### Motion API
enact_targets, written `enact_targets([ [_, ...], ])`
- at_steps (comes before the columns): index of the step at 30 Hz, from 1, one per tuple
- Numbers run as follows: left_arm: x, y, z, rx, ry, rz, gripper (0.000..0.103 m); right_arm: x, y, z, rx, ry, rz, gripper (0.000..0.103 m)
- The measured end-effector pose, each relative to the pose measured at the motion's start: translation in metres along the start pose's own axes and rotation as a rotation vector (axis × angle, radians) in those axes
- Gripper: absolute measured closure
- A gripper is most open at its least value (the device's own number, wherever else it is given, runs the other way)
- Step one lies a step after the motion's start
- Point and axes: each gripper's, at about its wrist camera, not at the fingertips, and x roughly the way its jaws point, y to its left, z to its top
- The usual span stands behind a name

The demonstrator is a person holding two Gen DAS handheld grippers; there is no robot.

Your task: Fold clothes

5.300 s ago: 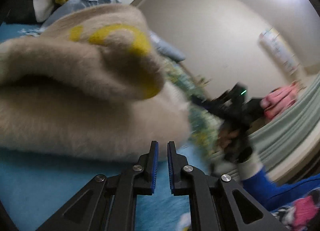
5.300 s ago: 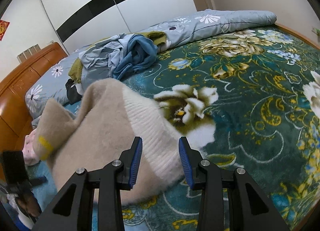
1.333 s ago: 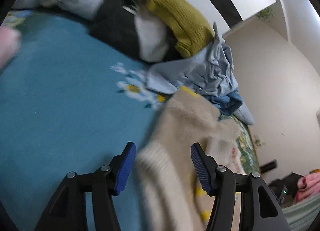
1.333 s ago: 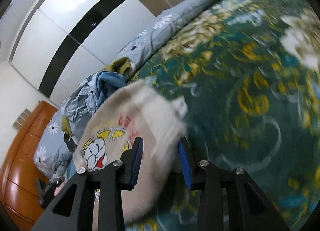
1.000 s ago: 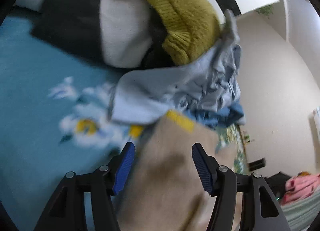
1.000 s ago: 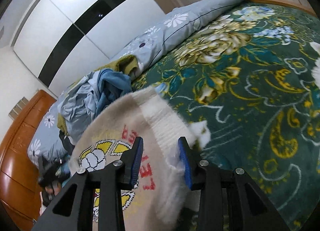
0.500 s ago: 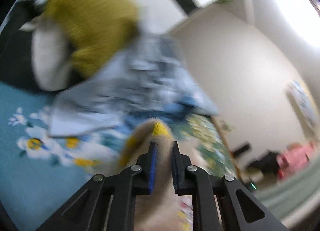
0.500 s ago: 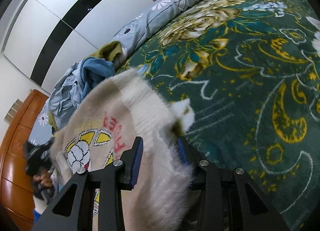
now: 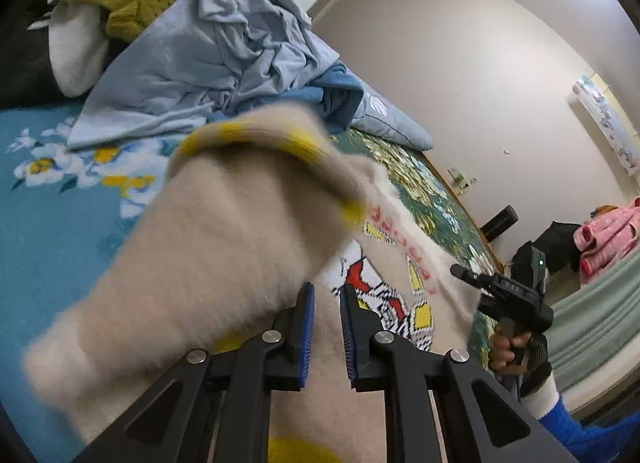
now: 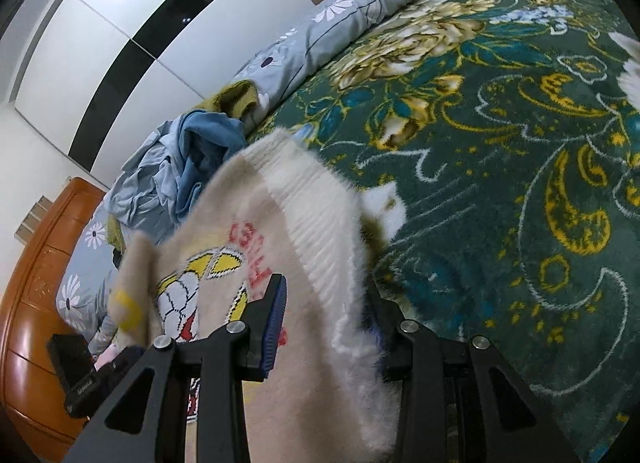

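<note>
Fuzzy knit sweater (image 10: 320,247); plush bedspread (image 10: 500,183); glossy wood headboard (image 10: 28,303); matt plastic fingers (image 9: 292,327).

Clothes pile (image 9: 224,43) blocks ahead; bedspread (image 10: 500,191) rightward free.

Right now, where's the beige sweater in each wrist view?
Left wrist: sweater fills the lower centre, its sleeve with a yellow cuff band draped at the left gripper.
Right wrist: sweater at lower centre-left, its white ribbed hem between the right gripper fingers.
Shared landmark: the blue clothes pile behind it.
</note>
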Motion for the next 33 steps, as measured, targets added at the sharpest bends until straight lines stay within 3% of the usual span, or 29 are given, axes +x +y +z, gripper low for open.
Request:
enact_targets([
  [4, -0.027, -0.009, 0.021, 0.041, -0.089, 0.050, 0.055, 0.001, -0.002, 0.000, 0.006, 0.000, 0.004, 0.065],
  [8, -0.054, 0.001, 0.049, -0.008, -0.215, 0.082, 0.049, 0.004, -0.004, -0.001, 0.014, 0.003, 0.007, 0.065],
  [9, -0.059, 0.012, 0.060, -0.047, -0.253, 0.109, 0.043, 0.004, -0.004, -0.001, 0.014, 0.003, 0.009, 0.065],
  [12, -0.062, 0.045, 0.086, -0.137, -0.307, 0.209, 0.041, 0.004, -0.006, -0.001, 0.012, 0.006, 0.012, 0.065],
  [14, -0.054, 0.078, 0.104, -0.227, -0.277, 0.294, 0.041, 0.004, -0.007, 0.000, 0.016, 0.007, 0.015, 0.065],
  [16, -0.043, 0.097, 0.112, -0.270, -0.246, 0.295, 0.041, 0.004, -0.008, -0.001, 0.019, 0.007, 0.020, 0.065],
  [17, -0.037, 0.106, 0.115, -0.299, -0.221, 0.247, 0.041, 0.004, -0.009, 0.000, 0.023, 0.008, 0.023, 0.065],
  [20, -0.020, 0.123, 0.116, -0.397, -0.154, 0.045, 0.043, 0.004, -0.011, 0.000, 0.034, 0.010, 0.033, 0.065],
  [22, -0.014, 0.122, 0.118, -0.387, -0.145, 0.050, 0.051, 0.004, -0.013, 0.000, 0.045, 0.010, 0.039, 0.065],
  [25, -0.002, 0.125, 0.124, -0.391, -0.122, 0.056, 0.054, 0.004, -0.012, 0.000, 0.047, 0.009, 0.037, 0.065],
  [26, 0.002, 0.127, 0.126, -0.404, -0.122, 0.058, 0.060, 0.003, -0.012, 0.000, 0.048, 0.010, 0.036, 0.065],
  [27, 0.004, 0.126, 0.127, -0.399, -0.124, 0.087, 0.078, 0.003, -0.012, 0.000, 0.049, 0.011, 0.035, 0.065],
  [29, 0.004, 0.117, 0.126, -0.388, -0.133, 0.117, 0.082, 0.003, -0.011, -0.001, 0.051, 0.013, 0.033, 0.065],
  [30, 0.001, 0.105, 0.127, -0.372, -0.148, 0.098, 0.084, 0.002, -0.011, -0.001, 0.052, 0.014, 0.032, 0.065],
  [33, -0.026, 0.051, 0.128, -0.191, -0.226, 0.003, 0.086, -0.001, -0.012, -0.002, 0.053, 0.015, 0.030, 0.065],
])
